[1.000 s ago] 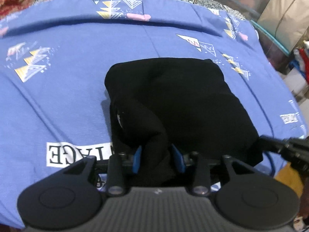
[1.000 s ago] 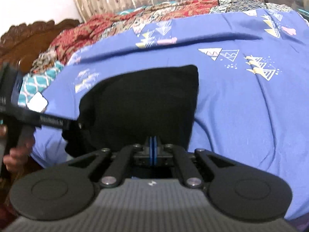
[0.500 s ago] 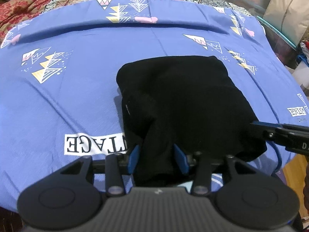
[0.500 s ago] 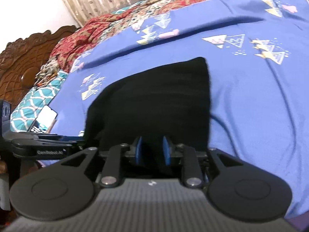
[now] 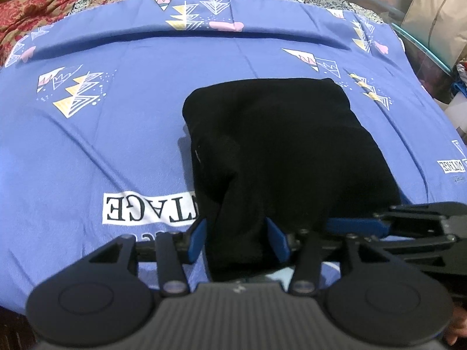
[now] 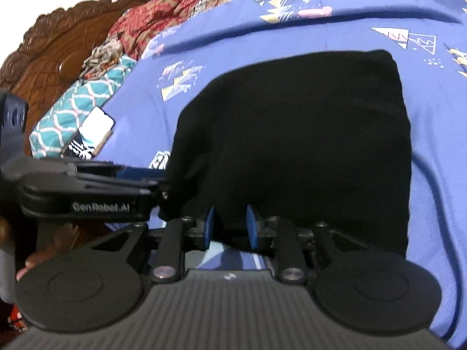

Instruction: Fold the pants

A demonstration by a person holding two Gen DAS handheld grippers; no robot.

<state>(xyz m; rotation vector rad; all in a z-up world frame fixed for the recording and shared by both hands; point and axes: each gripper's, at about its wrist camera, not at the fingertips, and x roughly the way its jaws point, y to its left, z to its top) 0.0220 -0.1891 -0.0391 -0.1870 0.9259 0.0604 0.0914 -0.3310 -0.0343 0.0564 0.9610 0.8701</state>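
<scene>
Currently the pants [image 5: 280, 145] lie folded into a compact black block on the blue sheet [image 5: 116, 134], roughly at its middle, with the near edge toward you. The far edge of the block is straight and flat; the near left corner is bunched into a thick ridge.

Your left gripper [image 5: 238, 237] stands at that near left corner. Its jaws are opening, and the bunched ridge of cloth sits between the blue pads [image 5: 197, 240]. The pads stand clear of the cloth on the left side; on the right I cannot tell whether the pad touches. The printed white label [image 5: 146, 208] on the sheet lies just left of this gripper, partly covered by the pants.

Your right gripper [image 6: 230, 227] stands at the near edge of the pants, toward the block's near right part. Its jaws are apart, with a small tongue of black cloth between the pads [image 6: 251, 227]. Whether the pads press on that cloth cannot be settled from the right wrist view.

The two grippers are close together, nearly touching: the right one enters the left wrist view from the right edge, the left one enters the right wrist view from the left edge.

A phone [image 6: 93, 131] lies on a teal patterned cloth [image 6: 67, 110] left of the pants, near a carved wooden headboard [image 6: 58, 46]. A red patterned cover [image 5: 35, 3] lies beyond the sheet.
</scene>
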